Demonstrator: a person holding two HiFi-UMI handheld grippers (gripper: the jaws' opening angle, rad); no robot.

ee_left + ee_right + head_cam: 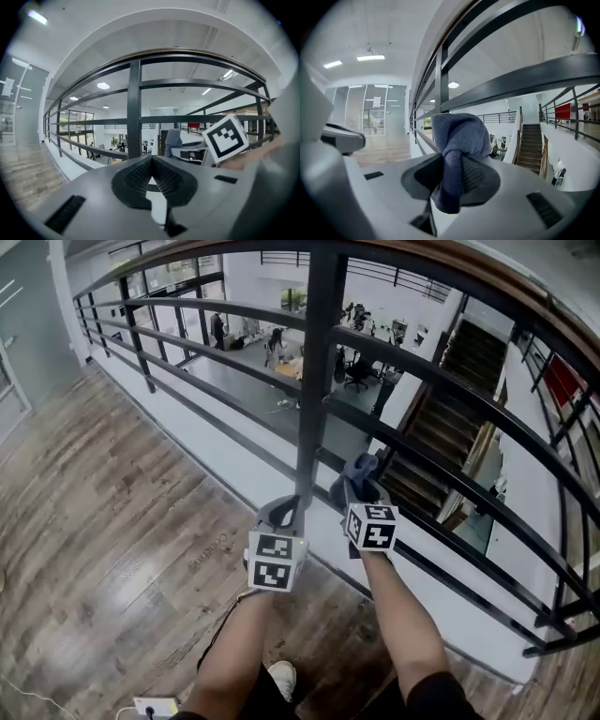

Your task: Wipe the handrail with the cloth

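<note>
Handrail (321,352) of dark bars edges wood-plank floor (94,521) above open office (281,357).

Wood-plank floor (103,521), a dark staircase (436,451), white walls, ceiling lights (370,57).

1. Two grey plastic two-jaw grippers at 6 o'clock in the head view: the left gripper (280,510) and the right gripper (361,491).
2. Two white cubes with black square markers: the left cube (275,561) and the right cube (372,526).
3. One dark blue fabric cloth (457,136).
4. One brown-topped black metal handrail (441,259), from 10 to 3 o'clock.
5. One thick black upright post (314,381) at 12 o'clock.
6. One white shoe (281,679) at 6 o'clock.
7. One dark staircase (441,437) at 3 o'clock.
</note>
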